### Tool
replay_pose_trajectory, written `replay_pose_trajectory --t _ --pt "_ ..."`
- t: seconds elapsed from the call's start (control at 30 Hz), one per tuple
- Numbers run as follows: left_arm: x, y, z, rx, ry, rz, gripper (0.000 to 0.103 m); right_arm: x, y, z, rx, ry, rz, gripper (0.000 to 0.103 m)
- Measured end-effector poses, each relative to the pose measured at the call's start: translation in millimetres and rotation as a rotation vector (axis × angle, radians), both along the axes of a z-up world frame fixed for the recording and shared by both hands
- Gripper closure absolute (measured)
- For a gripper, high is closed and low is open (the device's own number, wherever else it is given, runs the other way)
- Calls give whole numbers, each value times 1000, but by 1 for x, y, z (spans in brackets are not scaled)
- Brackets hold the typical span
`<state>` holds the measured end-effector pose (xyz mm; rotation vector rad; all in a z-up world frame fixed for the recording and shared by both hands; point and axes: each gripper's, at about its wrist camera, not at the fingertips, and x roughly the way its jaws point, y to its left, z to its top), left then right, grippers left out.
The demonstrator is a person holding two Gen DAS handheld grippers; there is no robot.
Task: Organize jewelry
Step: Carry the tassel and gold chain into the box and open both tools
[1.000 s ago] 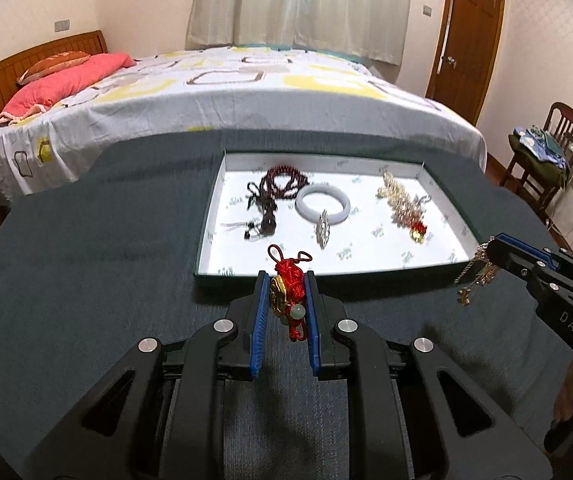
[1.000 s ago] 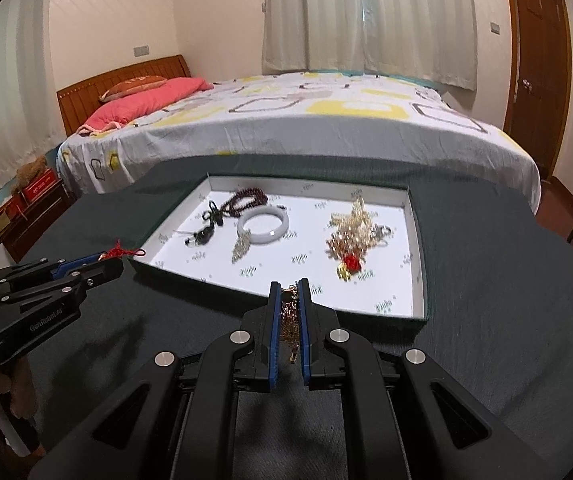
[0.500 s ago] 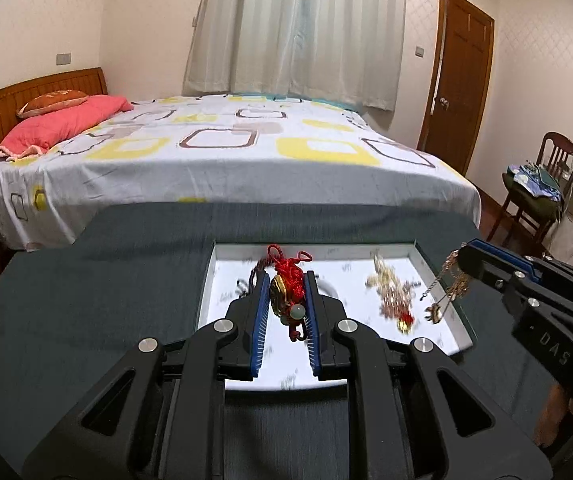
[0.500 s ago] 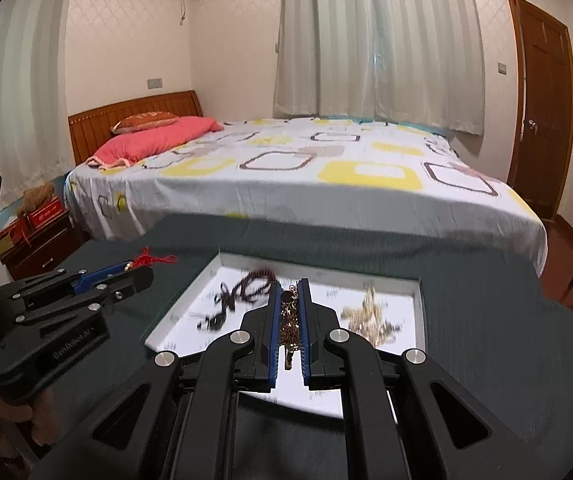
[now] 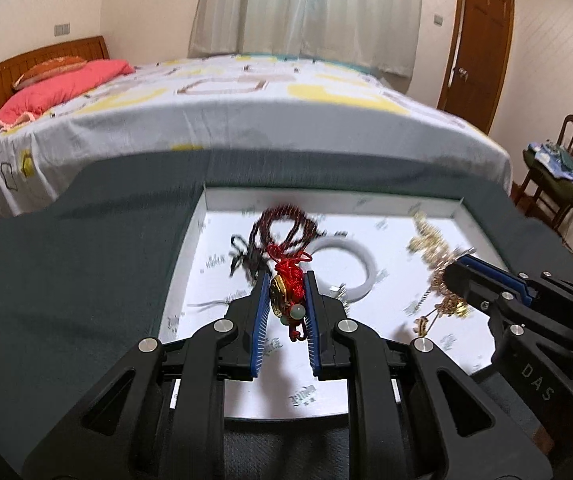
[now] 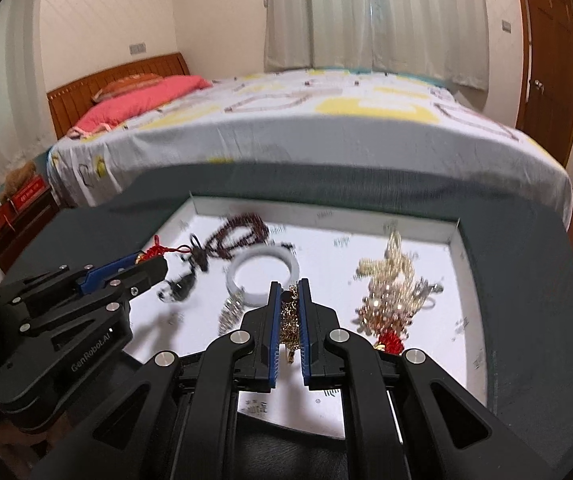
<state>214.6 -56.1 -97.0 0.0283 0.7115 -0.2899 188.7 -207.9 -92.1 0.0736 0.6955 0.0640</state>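
Left gripper (image 5: 285, 297): fingers pinching a red knotted charm (image 5: 286, 280) with a gold medallion and a pale green bead, held above the near-left part of the white tray (image 5: 366, 392). Right gripper (image 6: 289, 312): fingers pressed on a gold chain (image 6: 289, 320), which hangs between the blue pads over the near middle of the tray. Each gripper also shows from the side in the other's view, the right one at the tray's right edge with the chain dangling from its tip. Tray contents (all blurred by motion): a dark red bead strand (image 6: 242, 230) toward the far-left corner; a black corded piece (image 6: 190, 272) just beside it on the left; a white bangle (image 6: 264, 274) lying flat near the tray's centre, touching or overlapping the strand, which cannot be told apart; a small silver pendant (image 6: 230, 314) just in front of the bangle; a pile of gold and pearl jewelry (image 6: 396, 284) on the tray's right half, with a red ornament (image 6: 390, 340) at its near end. The tray rests on a table (image 5: 66, 280) covered in dark grey cloth. Beyond the tray's far wall: a bed (image 5: 246, 112) with a patterned white cover and a pink pillow (image 5: 62, 88), and a brown door (image 5: 478, 44).
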Motion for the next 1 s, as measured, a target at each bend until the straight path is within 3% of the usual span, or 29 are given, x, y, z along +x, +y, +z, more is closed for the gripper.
replay_pose_trajectory --t 0.53,0.63,0.7,0.93,0.97,1.0 --pt "16 -3 -30 36 81 21 85 14 -7 -33 -5 87 -27 94" --pt "17 -2 -31 35 85 25 79 14 -9 -34 -2 86 -32 94" --pt "17 -2 -31 41 87 28 68 14 -10 -35 -2 90 -34 94" --pt "15 -6 -29 58 71 23 54 16 -12 -35 2 99 -45 92" --pt "15 -6 -29 61 70 25 50 16 -12 -35 2 100 -46 90" --pt "15 -6 -29 61 69 28 45 16 -11 -35 1 99 -48 75"
